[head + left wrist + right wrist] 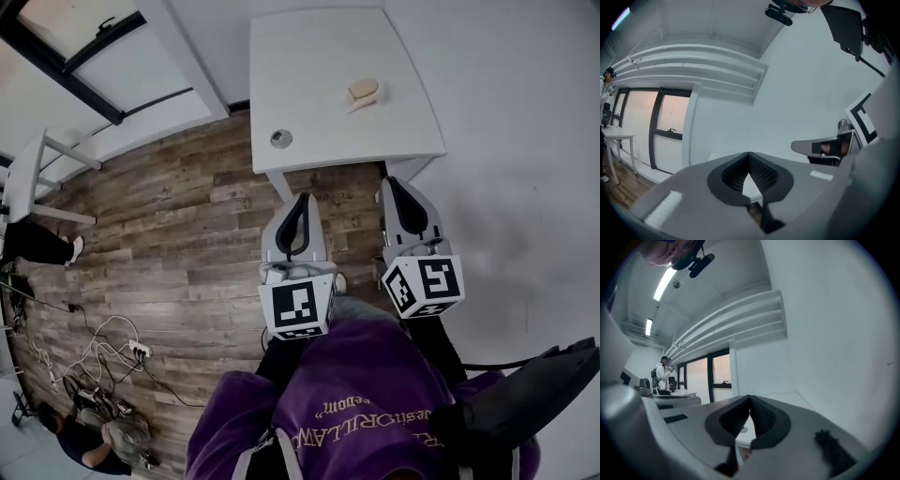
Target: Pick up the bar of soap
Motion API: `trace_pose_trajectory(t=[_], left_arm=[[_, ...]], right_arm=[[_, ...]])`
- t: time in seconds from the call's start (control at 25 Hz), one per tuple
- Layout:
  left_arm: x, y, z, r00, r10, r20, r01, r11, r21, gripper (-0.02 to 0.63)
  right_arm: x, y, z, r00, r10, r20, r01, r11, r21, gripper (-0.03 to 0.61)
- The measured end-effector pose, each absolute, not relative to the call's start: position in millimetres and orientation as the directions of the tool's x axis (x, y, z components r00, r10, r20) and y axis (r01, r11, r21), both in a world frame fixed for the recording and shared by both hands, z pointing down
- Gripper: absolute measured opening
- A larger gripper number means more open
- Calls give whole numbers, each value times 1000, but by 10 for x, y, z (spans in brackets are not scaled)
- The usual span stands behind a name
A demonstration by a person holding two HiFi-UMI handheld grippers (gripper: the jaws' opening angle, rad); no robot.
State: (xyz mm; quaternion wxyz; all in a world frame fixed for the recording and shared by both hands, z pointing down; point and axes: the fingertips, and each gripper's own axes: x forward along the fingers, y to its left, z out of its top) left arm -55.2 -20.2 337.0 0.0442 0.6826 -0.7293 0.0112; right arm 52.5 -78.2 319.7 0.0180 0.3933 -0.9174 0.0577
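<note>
Soap bar (364, 92) lay on white table (309, 66), toward its far right, beyond both grippers. Right gripper (392, 182) nearer, almost in line; left gripper (302, 198) further aside. Both clenched empty, short of table edge.

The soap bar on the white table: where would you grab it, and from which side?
Probably across its shorter width, at the middle. The bar of soap lies flat on the table, a rounded oblong, so open jaws lowered from above, one on each long side, should hold.
</note>
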Motion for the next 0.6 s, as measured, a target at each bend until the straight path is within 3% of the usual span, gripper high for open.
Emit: trace_pose_trajectory(t=[0.6], left_arm=[[-648, -1008, 3564, -49, -991, 126, -996, 58, 65, 8]], right_arm=[[468, -1582, 3362, -667, -738, 106, -745, 658, -110, 8]])
